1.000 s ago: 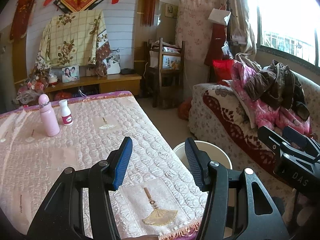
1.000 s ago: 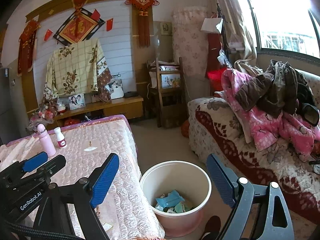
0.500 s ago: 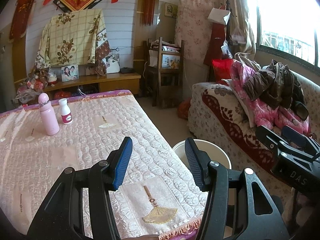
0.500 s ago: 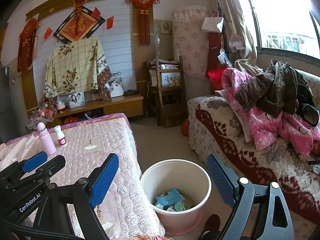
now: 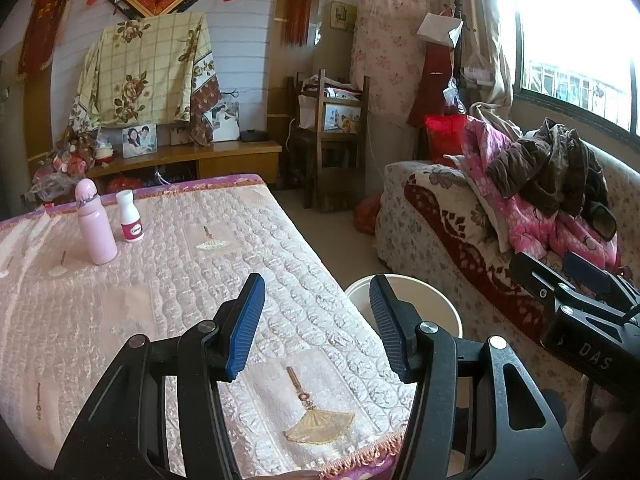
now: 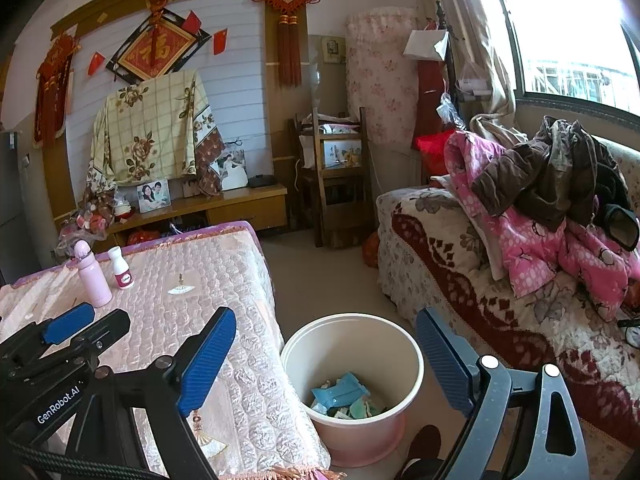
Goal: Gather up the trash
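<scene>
Right wrist view: the trash (image 6: 346, 396), a heap of blue and pale green wrappers, lies at the bottom of a pink and cream bin (image 6: 412, 364) that stands on the floor just beside the corner of the table (image 6: 248, 320) with its quilted pink cover. The right gripper (image 6: 326, 360) hangs above the bin with its jaws spread wide and nothing between them; the bin shows through the gap. The left gripper (image 5: 316, 324) is over the near end of the table, its jaws about half apart and empty. In the left wrist view only the bin's rim (image 5: 436, 296) shows past the table edge. Farther back on the table stand a pink bottle (image 6: 94, 276) and, just beside it, a small white bottle (image 6: 122, 270). A sofa (image 6: 460, 272) piled with clothes runs along the right under the window.
</scene>
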A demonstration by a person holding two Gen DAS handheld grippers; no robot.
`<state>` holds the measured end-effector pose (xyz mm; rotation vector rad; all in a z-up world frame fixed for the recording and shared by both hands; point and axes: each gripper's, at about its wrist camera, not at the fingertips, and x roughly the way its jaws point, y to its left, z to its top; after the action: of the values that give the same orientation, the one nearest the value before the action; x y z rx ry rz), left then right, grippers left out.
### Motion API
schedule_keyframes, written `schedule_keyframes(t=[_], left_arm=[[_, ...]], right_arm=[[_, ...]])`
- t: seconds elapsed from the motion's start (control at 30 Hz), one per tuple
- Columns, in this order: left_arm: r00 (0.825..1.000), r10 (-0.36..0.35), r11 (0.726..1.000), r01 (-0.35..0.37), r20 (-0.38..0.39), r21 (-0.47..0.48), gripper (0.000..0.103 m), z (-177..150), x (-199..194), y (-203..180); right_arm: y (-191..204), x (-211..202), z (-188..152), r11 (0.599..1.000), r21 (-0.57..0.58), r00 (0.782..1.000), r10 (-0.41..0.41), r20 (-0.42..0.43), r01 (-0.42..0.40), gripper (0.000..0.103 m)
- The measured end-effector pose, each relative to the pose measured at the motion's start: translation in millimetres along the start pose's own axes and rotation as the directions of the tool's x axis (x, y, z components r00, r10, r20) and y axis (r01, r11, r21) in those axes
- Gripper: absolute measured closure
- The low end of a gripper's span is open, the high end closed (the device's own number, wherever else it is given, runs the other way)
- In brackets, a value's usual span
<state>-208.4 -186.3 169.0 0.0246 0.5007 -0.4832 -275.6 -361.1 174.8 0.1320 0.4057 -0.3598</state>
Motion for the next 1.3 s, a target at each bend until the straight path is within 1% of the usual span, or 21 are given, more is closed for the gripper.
schedule_keyframes(t=[1.07, 1.3], left_arm=[[1.0, 0.001, 1.0, -0.001, -0.012, -0.004, 0.05, -1.7, 5.0, 3.1], [1.0, -0.001, 1.0, 0.0, -0.018, -0.001, 0.05, -9.6, 7.0, 3.8]], right_arm=[[-2.8, 7.9, -4.8, 1.0, 0.001, 1.0, 0.001, -0.022, -0.001, 0.012], [-3.3, 8.6, -6.1, 1.0, 0.0, 1.0, 0.001, -0.025, -0.001, 0.012]])
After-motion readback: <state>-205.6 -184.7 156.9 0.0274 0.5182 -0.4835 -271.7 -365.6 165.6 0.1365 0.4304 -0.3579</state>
